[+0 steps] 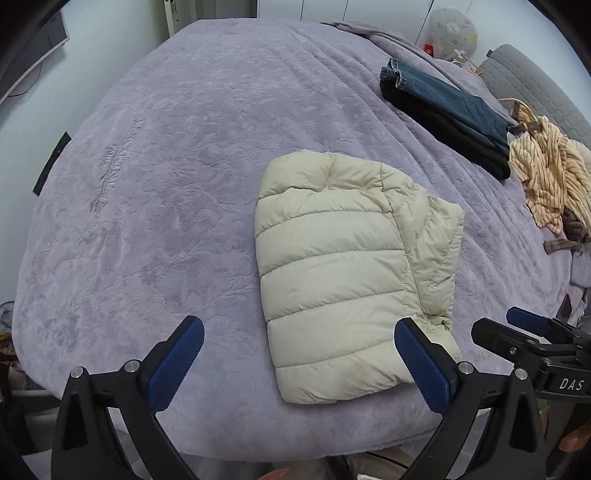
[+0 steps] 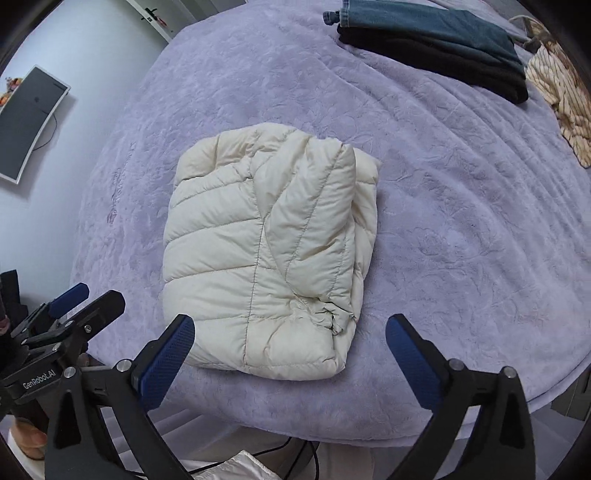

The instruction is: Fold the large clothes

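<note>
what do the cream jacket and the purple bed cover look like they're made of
Cream puffer jacket: smooth, slightly shiny woven shell, probably nylon or polyester, stitched into puffy padded channels. Purple bed cover: matte, plush-looking fabric with an embossed floral pattern, perhaps fleece or velvet.

Soft even daylight, sharp focus, fisheye-warped edges

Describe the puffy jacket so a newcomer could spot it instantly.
Start at the lilac bedspread covering the bed. Near its front edge lies the cream quilted jacket, folded into a compact block. Unlike the flat folded jeans and crumpled striped shirt further back, it is pale, puffy and stitched in bands.
</note>
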Motion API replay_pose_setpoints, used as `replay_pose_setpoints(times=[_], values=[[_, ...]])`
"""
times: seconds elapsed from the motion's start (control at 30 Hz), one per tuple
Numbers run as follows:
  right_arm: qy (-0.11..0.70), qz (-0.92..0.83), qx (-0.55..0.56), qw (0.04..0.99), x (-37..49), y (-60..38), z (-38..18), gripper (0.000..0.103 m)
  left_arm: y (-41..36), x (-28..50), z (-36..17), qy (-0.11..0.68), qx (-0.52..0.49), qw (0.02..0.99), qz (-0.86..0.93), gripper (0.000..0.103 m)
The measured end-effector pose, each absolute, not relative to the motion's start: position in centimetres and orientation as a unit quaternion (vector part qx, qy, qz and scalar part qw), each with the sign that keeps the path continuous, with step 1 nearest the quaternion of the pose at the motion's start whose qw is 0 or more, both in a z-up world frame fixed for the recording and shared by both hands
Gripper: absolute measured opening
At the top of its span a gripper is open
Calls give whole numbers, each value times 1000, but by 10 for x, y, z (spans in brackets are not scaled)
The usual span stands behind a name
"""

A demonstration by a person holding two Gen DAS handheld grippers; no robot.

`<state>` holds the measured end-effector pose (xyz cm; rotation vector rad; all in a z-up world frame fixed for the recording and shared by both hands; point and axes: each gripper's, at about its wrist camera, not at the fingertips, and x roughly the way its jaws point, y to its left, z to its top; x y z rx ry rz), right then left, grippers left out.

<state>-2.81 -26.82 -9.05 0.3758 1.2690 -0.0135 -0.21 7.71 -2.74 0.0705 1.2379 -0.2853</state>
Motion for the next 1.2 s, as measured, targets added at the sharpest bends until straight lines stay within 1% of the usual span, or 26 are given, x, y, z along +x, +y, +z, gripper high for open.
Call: replay_pose_setpoints(times=[0.17, 0.27, 0.4, 0.67, 1.2], values=[[570, -18, 170, 803, -36, -269, -74, 103, 73, -21, -14, 559, 48, 819, -117, 103], [571, -27, 150, 806, -40, -265, -63, 103, 73, -27, -8, 562, 46, 817, -119, 103], [566, -36, 158, 809, -47, -266, -48, 103, 74, -33, 3, 564, 45, 817, -114, 103], [548, -48, 130, 825, -59, -257, -22, 103, 76, -48, 22, 559, 48, 821, -103, 103], [545, -57, 126, 827, -65, -254, -15, 103, 89, -50, 29, 562, 43, 820, -98, 103]])
